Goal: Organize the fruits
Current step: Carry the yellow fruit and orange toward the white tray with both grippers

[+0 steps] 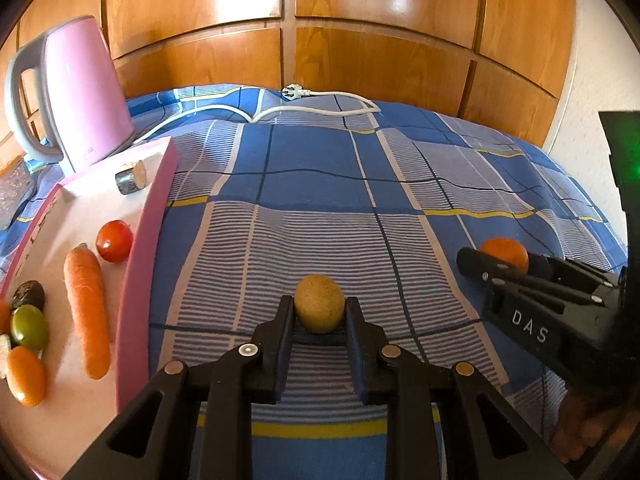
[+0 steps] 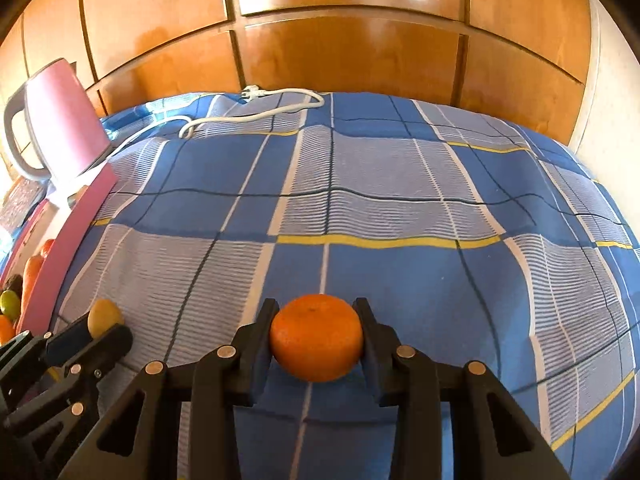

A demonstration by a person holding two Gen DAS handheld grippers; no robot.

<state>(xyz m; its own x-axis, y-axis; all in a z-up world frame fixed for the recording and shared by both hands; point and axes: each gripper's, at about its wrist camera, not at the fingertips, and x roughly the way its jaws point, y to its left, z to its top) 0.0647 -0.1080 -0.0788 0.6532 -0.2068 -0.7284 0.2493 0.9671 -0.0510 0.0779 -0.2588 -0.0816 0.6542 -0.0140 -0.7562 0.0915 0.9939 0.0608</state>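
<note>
- Left wrist view: the left tongs (image 1: 320, 312) are clamped on a small brownish-yellow fruit (image 1: 319, 303), both pads pressed against its sides, over the blue checked bedspread (image 1: 320, 184).
- Left of that fruit lies a pink tray (image 1: 146, 240) on the bedspread. On it sit a red tomato (image 1: 114, 241), a carrot (image 1: 87, 312), a green fruit (image 1: 29, 327), an orange oval fruit (image 1: 26, 376), a dark fruit (image 1: 28, 294) and a short cut stub (image 1: 131, 178) at its far end.
- Behind the tray stands a pink kettle (image 1: 80, 96); its white cord (image 1: 320, 106) runs across the far bedspread in front of the wooden panels (image 1: 360, 20).
- Right of the brownish fruit, the right tongs (image 1: 500, 266) reach in from the side around a mandarin (image 1: 505, 254).
- Right wrist view: the right tongs (image 2: 316, 334) grip the mandarin (image 2: 316, 338), one finger against each side, above the bedspread (image 2: 360, 200).
- Left of the mandarin, the left tongs (image 2: 105, 329) hold the brownish-yellow fruit (image 2: 104, 314), with the tray's pink rim (image 2: 68, 248) and the kettle (image 2: 64, 128) beyond.
</note>
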